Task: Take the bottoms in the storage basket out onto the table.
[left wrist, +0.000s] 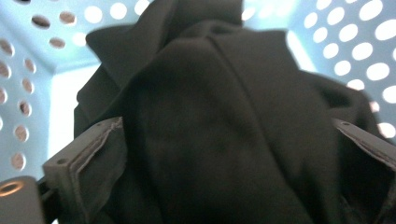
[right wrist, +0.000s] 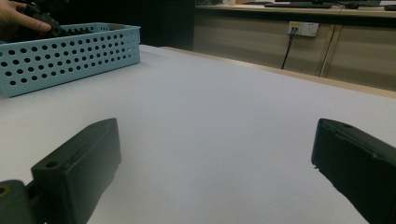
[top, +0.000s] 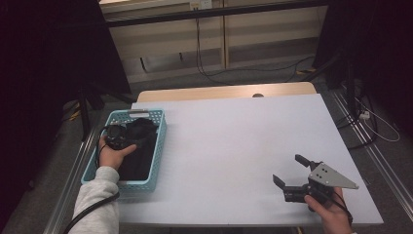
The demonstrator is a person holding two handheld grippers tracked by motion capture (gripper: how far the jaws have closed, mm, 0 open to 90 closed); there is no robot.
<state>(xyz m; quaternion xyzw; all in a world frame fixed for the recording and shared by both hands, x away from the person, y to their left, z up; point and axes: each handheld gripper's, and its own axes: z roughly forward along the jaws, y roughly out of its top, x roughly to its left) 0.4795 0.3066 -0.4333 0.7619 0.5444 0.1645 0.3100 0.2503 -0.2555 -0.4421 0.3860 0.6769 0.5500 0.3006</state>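
Black cloth bunches between the left gripper's spread jaws, seemingly gripped, inside the blue basket at the table's left edge. The right gripper gapes wide near the front right corner.

cloth: black, matt, soft woven fabric;
basket: light blue perforated plastic, smooth;
table: white, matt, smooth;
right gripper: matt black plastic, grey plate
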